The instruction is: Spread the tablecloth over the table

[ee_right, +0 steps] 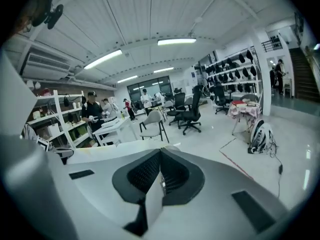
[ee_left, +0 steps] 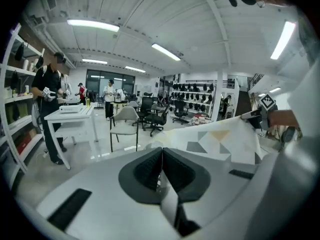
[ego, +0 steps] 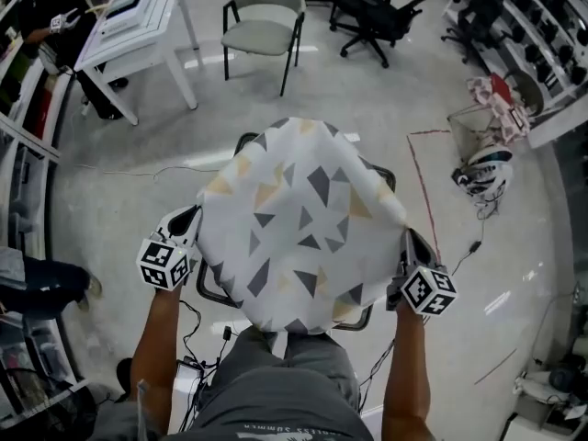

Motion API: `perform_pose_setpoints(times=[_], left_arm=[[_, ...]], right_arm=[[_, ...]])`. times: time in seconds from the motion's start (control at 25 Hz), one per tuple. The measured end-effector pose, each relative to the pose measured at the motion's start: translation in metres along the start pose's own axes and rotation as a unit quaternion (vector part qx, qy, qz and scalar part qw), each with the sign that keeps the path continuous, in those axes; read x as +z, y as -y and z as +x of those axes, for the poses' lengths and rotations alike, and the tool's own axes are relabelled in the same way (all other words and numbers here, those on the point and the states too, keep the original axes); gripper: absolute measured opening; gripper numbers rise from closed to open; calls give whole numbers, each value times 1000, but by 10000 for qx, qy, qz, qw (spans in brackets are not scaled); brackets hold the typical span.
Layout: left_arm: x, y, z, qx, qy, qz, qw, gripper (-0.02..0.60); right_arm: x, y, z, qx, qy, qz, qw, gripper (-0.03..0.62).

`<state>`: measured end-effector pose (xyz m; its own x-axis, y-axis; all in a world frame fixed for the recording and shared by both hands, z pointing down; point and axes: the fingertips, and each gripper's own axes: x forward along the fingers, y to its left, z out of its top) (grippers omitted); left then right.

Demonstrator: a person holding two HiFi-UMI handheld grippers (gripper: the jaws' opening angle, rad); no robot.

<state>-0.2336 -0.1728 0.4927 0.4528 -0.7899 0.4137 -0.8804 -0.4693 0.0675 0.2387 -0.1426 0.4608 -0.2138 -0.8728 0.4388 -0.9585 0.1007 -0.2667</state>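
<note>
A white tablecloth [ego: 299, 219] printed with grey and yellow triangles hangs stretched between my two grippers, billowing above a small black-framed table [ego: 213, 294]. It hides nearly all of the tabletop. My left gripper [ego: 191, 219] is shut on the cloth's left edge, and my right gripper [ego: 409, 243] is shut on its right edge. In the left gripper view the jaws [ee_left: 162, 153] pinch a fold of cloth, and the tablecloth [ee_left: 220, 138] runs across to the right gripper [ee_left: 259, 116]. The right gripper view has its jaws [ee_right: 161, 155] closed on cloth too, the tablecloth [ee_right: 107, 148] spreading off to the left.
A grey chair [ego: 266, 28] and black office chairs [ego: 372, 12] stand beyond the table. A white desk [ego: 138, 28] is at the far left. A helmet [ego: 484, 175] lies on the floor at right by a red tape line [ego: 423, 196]. Cables trail near my feet.
</note>
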Motion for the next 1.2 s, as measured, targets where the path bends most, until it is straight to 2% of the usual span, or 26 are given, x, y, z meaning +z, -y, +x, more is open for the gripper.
perform_pose_setpoints(times=[0.2,0.32,0.44,0.52,0.64,0.72,0.8,0.88,0.96,1.04,1.2], left_arm=[[-48,-14,50,77,-777,-147,9968,0],[-64,-33,71,278,-1056,-340,9934,0],[-65,-45,86,436,-1089,-425,9922,0],[-70,-47,90,552,-1099,-289,9920,0],[-71,-47,98,698,-1197,-16,9904,0],[-67,-35,102,693,-1220,344,9895,0],[-63,-12,103,610,-1210,924,9865,0],[-59,3,110,550,-1264,1607,9773,0],[-63,-3,120,634,-1443,2048,9660,0],[-75,-27,125,781,-1653,1985,9629,2],[-102,-85,150,855,-2139,1505,9614,15]], right_arm=[[-57,37,58,-104,-871,157,9960,12],[-75,70,85,-309,-1165,413,9919,12],[-95,85,105,55,-1705,658,9831,14],[-133,75,108,505,-2511,485,9654,18],[-203,40,106,1247,-3800,206,9163,23],[-244,18,105,1550,-4300,-195,8892,26],[-274,10,109,1483,-4517,-670,8772,28],[-290,14,119,1178,-4566,-723,8789,28],[-292,26,129,829,-4467,-517,8893,28],[-286,44,134,502,-4270,-422,9019,28],[-253,100,140,-176,-3774,-380,9251,29]])
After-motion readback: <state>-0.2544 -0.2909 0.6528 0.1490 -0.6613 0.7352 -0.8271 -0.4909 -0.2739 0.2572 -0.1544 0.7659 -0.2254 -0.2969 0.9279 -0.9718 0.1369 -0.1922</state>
